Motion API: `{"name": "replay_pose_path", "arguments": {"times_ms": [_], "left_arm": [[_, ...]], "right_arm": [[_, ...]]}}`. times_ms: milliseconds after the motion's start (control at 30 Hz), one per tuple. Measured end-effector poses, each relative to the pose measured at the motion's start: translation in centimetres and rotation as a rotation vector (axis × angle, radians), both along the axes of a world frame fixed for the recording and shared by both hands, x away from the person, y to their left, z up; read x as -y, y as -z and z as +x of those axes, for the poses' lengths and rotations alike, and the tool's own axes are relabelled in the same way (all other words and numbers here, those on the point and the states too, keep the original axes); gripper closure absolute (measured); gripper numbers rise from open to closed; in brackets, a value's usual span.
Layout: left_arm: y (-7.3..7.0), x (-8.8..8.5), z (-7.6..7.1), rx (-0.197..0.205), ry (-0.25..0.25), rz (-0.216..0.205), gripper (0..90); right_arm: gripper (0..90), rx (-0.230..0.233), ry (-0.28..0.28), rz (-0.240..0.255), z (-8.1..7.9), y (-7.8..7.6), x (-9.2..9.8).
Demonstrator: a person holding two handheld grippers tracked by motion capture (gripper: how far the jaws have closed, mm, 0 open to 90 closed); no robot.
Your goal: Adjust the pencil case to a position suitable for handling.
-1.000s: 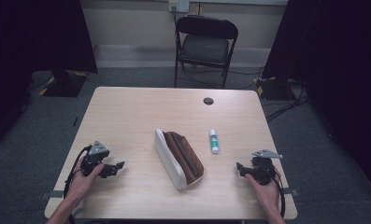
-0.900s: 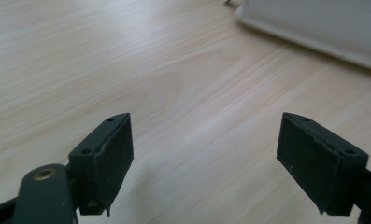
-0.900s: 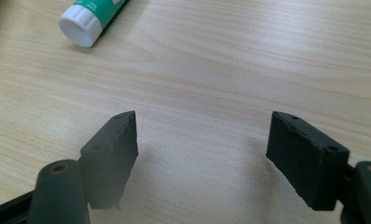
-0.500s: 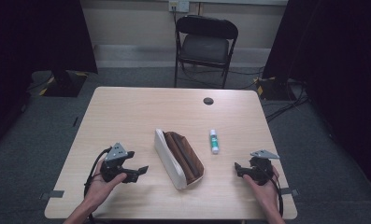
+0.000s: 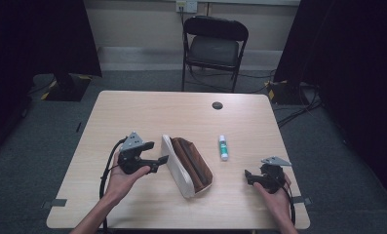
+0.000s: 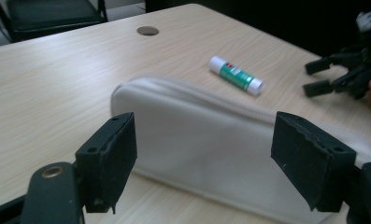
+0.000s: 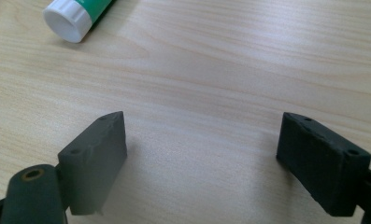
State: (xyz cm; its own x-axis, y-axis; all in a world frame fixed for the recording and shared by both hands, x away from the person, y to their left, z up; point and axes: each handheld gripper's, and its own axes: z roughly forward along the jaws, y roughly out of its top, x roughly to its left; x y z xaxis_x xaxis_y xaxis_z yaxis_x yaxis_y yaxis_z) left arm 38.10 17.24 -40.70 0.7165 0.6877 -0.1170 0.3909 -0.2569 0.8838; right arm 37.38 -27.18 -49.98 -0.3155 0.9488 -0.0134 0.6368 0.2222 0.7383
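Observation:
A white and brown pencil pouch (image 5: 187, 165) lies in the middle of the table. My left gripper (image 5: 162, 160) is open and sits just left of the pouch, its tips almost at the white side (image 6: 206, 149), with nothing between the jaws. A green and white glue stick (image 5: 223, 147) lies to the right of the pouch, also seen as the glue stick (image 6: 235, 75) and its white cap (image 7: 68, 18). My right gripper (image 5: 248, 177) rests open near the front right of the table, jaws wide over bare wood (image 7: 202, 121).
A round cable hole (image 5: 217, 105) is set in the far part of the tabletop (image 5: 147, 112). A black folding chair (image 5: 213, 46) stands behind the table. Dark curtains hang at both sides.
My left gripper has moved right across the table, from the front left area to right beside the pouch. The right gripper has stayed almost in place.

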Motion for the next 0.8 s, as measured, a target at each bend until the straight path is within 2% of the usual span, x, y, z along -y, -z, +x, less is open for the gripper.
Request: {"name": "replay_pose_path", "arguments": {"times_ms": [67,100,233,300,367,433,533,567,667,733,800], "left_arm": [[0.0,0.7,0.8,0.016,-0.016,0.028,21.6],[0.1,0.8,1.1,0.009,-0.013,0.028,20.9],[0.2,1.3,2.3,-0.025,-0.034,-0.044,19.6],[0.1,1.8,2.5,-0.029,-0.038,-0.015,18.7],[0.3,2.2,2.5,-0.032,-0.036,-0.012,18.5],[0.6,2.6,2.5,-0.042,-0.035,0.018,18.9],[1.1,3.0,2.5,-0.051,-0.041,0.027,19.1],[1.2,3.1,2.4,-0.053,-0.038,0.051,17.5],[1.2,3.1,2.3,-0.043,-0.043,0.056,16.5],[1.3,2.8,2.2,-0.052,-0.054,0.042,16.7],[1.5,2.7,2.2,-0.056,-0.045,0.062,17.3]], "right_arm": [[15.0,0.000,0.001,0.000,0.0,0.0,0.0],[15.0,0.000,0.001,0.000,0.0,0.0,0.0],[15.0,0.000,0.001,0.000,0.0,0.0,0.0],[15.0,0.001,0.001,0.000,0.0,0.0,0.0],[15.0,0.001,0.001,0.000,0.0,0.0,0.0],[15.0,0.001,0.001,0.000,0.0,0.0,0.0],[15.1,0.000,0.000,0.000,0.0,0.0,0.0],[15.1,0.000,0.000,0.000,0.0,0.0,0.0],[15.1,0.001,0.001,0.000,0.0,0.0,0.0],[15.1,0.001,0.001,0.000,0.0,0.0,0.0],[15.1,0.000,0.000,0.000,0.0,0.0,0.0]]}}
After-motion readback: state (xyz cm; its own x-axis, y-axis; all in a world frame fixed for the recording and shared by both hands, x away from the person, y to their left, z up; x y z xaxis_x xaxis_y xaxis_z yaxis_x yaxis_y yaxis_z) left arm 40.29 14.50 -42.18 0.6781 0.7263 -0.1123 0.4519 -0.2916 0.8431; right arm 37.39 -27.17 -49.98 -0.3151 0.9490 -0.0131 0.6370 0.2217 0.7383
